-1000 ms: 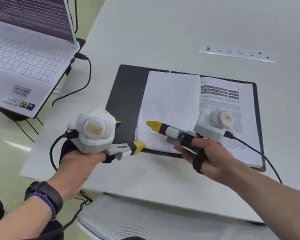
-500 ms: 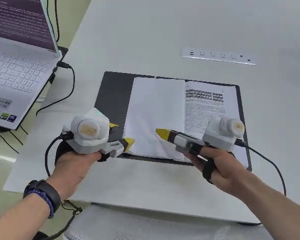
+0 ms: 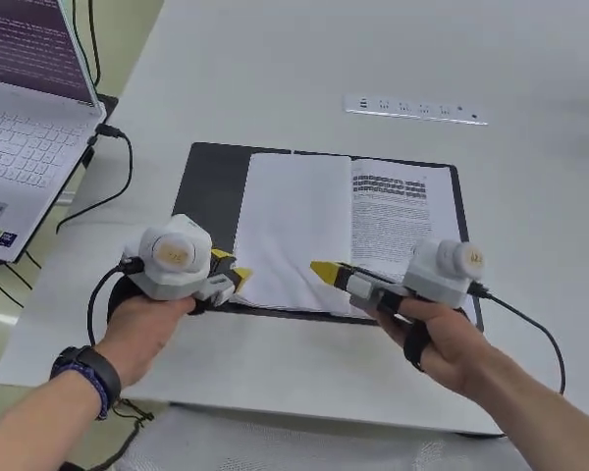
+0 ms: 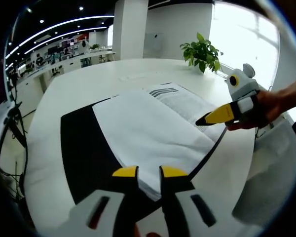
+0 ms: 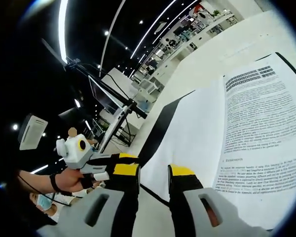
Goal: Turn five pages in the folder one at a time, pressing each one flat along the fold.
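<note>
The black folder (image 3: 208, 186) lies open on the white table. A blank white page (image 3: 293, 221) lies flat on its left half and a printed page (image 3: 398, 211) on its right half. My left gripper (image 3: 232, 268) hovers at the blank page's near left corner, its jaws a narrow gap apart with nothing held; that corner (image 4: 149, 187) shows just beyond the yellow tips. My right gripper (image 3: 324, 270) points left over the near edge of the blank page (image 5: 187, 133), jaws slightly apart and empty. The right gripper (image 4: 218, 114) also appears in the left gripper view.
An open laptop (image 3: 20, 108) with black cables (image 3: 108, 191) sits at the far left. A white power strip (image 3: 412, 109) lies on the table beyond the folder. A potted plant (image 4: 202, 49) stands at the table's far end.
The head camera has shifted. My left gripper's jaws have narrowed at the page corner. My right gripper has drifted right along the near edge of the blank page.
</note>
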Available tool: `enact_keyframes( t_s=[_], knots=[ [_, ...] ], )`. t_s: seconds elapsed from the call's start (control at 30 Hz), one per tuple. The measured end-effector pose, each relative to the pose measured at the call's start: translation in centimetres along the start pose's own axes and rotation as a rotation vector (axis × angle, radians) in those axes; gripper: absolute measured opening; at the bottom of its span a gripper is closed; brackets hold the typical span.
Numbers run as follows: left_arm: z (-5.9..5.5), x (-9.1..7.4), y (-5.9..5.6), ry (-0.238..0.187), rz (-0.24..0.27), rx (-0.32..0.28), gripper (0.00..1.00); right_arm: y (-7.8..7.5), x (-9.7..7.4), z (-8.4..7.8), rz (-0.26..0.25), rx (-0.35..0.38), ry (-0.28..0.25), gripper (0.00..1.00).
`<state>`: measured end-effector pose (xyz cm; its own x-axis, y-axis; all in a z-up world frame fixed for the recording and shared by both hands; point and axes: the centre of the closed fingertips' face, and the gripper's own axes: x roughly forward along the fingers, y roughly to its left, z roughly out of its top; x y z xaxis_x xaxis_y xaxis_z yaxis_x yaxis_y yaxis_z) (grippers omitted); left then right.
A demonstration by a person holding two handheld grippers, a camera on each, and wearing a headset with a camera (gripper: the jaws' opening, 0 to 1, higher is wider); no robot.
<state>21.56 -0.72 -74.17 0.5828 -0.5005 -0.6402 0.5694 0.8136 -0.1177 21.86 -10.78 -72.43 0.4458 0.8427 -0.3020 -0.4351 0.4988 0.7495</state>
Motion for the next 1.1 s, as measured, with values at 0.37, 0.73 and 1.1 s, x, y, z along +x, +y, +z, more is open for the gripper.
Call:
enact_keyframes(
  t_s=[0.37,0.73,1.1],
  knots=[
    [-2.4,1.4,0.0,0.063,-0.017,-0.017,0.01,-0.6,-0.7,0.2,-0.018,0.002,-0.008,0.18],
    [-4.0,1.7,0.1,0.103,-0.003,-0.022,0.0,-1.6,-0.9,0.3,-0.034,0.007,0.0,0.15],
    [-3.9,1.8,0.3,0.085,0.005,-0.06,0.0,-3.6,-0.3,2.6,-0.067,-0.01,-0.02,0.09]
  ],
)
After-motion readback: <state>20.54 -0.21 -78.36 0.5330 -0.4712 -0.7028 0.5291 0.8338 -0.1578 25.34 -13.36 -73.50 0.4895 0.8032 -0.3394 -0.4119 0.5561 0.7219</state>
